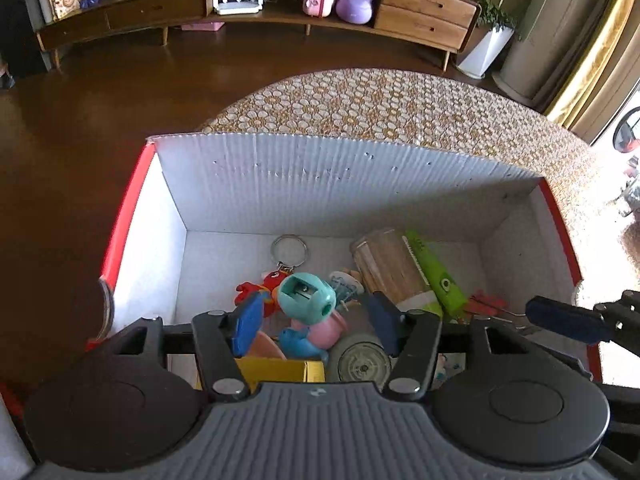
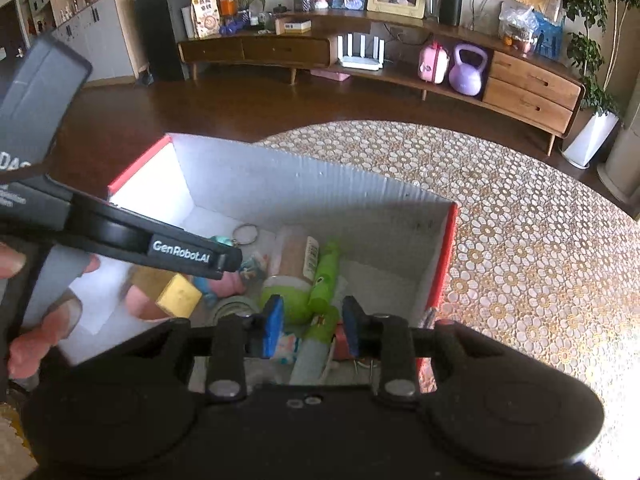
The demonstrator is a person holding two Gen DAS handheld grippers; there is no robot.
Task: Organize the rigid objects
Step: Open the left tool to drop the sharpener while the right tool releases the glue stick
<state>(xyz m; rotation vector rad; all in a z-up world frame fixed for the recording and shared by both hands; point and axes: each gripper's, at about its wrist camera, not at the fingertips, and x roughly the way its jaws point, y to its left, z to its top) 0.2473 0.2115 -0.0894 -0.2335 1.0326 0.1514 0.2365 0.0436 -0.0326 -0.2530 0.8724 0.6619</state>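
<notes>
Left gripper [image 1: 310,318]: jaws apart, nothing pinched; hangs over the near end of the cardboard box [image 1: 320,184], blue pads either side of the teal pencil sharpener [image 1: 306,298] without touching it.
Right gripper [image 2: 310,326]: jaws part-way apart, nothing between the pads; low over the box's right end, above the green tube [image 2: 326,280].
Task's things: already lying in the box — sharpener, red keychain figure [image 1: 264,286] with its ring, toothpick jar [image 1: 386,266], green tube, yellow block [image 2: 178,294], tape roll [image 1: 362,360], pink and blue figures.
Box: white inside, red outside, on the patterned tablecloth [image 2: 520,240], near the table edge.
Risk: sharpener sits atop the heap; a pad brushing it on the way up would likely tip it off.
Risk: both grippers work the same box; the left one's finger crosses the right wrist view, so a clash looks possible.
In the way: far wall stands tall; a level exit would catch it.
Around: wooden sideboard, purple kettlebell [image 2: 468,70], pink case, potted plants.
</notes>
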